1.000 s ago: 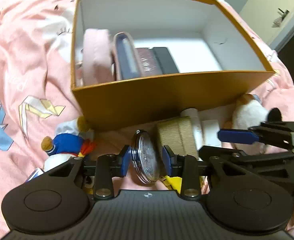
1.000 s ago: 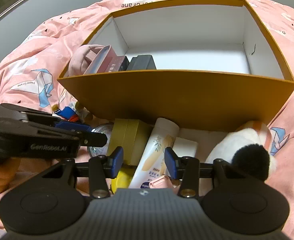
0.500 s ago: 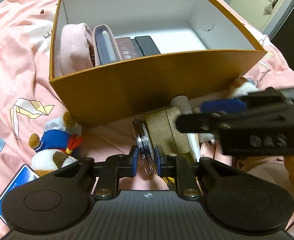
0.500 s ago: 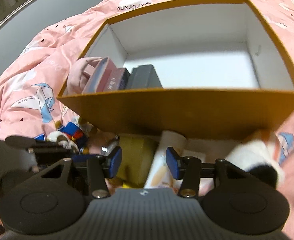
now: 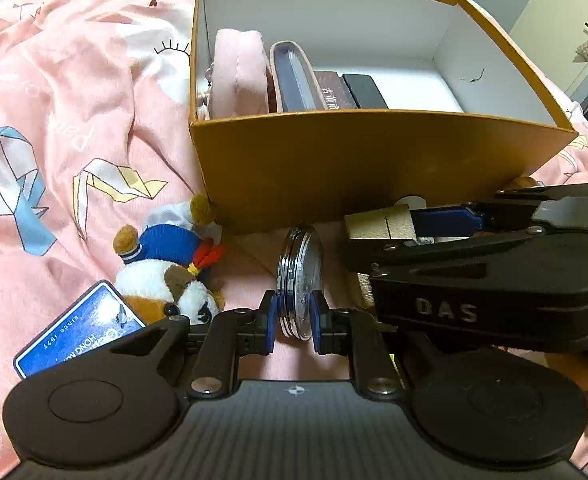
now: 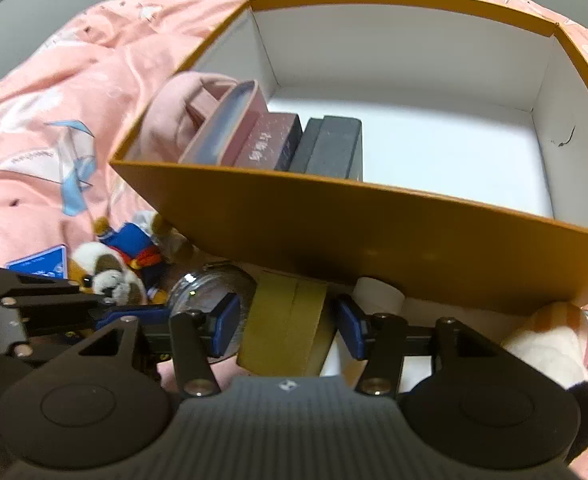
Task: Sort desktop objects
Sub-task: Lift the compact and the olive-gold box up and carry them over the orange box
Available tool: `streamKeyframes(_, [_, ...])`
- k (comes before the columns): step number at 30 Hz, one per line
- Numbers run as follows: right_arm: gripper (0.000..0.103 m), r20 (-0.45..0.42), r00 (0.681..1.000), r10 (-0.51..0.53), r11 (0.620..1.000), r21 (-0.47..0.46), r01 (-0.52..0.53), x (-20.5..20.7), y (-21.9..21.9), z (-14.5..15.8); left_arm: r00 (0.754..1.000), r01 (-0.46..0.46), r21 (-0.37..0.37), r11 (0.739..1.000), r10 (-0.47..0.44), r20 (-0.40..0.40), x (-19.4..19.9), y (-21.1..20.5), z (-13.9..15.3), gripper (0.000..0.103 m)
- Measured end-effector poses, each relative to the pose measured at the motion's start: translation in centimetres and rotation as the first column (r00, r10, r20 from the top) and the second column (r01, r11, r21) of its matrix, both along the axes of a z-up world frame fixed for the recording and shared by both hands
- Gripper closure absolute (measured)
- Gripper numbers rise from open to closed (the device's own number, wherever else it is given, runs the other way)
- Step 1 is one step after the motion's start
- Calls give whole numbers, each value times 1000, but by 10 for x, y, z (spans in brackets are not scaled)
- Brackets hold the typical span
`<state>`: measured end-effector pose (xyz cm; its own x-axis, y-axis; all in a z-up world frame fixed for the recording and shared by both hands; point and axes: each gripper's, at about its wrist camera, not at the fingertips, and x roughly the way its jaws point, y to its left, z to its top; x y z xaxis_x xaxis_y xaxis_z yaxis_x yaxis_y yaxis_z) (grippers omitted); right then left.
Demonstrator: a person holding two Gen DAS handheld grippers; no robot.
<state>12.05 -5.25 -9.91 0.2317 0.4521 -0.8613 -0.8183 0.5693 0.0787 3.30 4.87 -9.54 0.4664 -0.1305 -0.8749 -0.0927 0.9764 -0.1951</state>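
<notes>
Where the left tongs point(image 5: 294, 322) meet, their blue pads are pressed against both faces of a round glass-fronted disc point(image 5: 299, 278), which stands on edge on the pink bedspread point(image 5: 74, 120) just in front of the box. The right tongs point(image 6: 288, 326) are spread apart, one finger on each side of an olive-gold box point(image 6: 286, 328) without touching it as far as the right wrist view shows. Just left of the disc lies a small plush toy in a blue jacket point(image 5: 166, 268), and nearer the camera a blue card point(image 5: 80, 330) sits partly under the left gripper body. To the right of the olive-gold box a white tube point(image 6: 378, 292) pokes from under the big box's front wall, with a white and orange plush point(image 6: 550, 344) beyond it. Behind all these stands the large orange box point(image 5: 374, 168), open on top with a white inside. At its left end stand a pink pouch point(image 5: 238, 72), a pink-edged case point(image 5: 292, 76), a maroon book point(image 5: 332, 92) and a dark grey box point(image 5: 364, 90), packed side by side.
</notes>
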Motion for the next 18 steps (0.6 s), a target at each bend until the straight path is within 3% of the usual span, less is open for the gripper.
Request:
streamKeyframes(10, [50, 86, 996, 17, 997, -80, -10, -8, 19, -13, 1000, 1, 0, 1000, -1, -3, -5, -1, -4, 84])
streamKeyframes(18, [52, 26, 1000, -9, 999, 41, 8, -1, -13, 9, 998, 5, -63, 998, -1, 63, -9, 6, 7, 88])
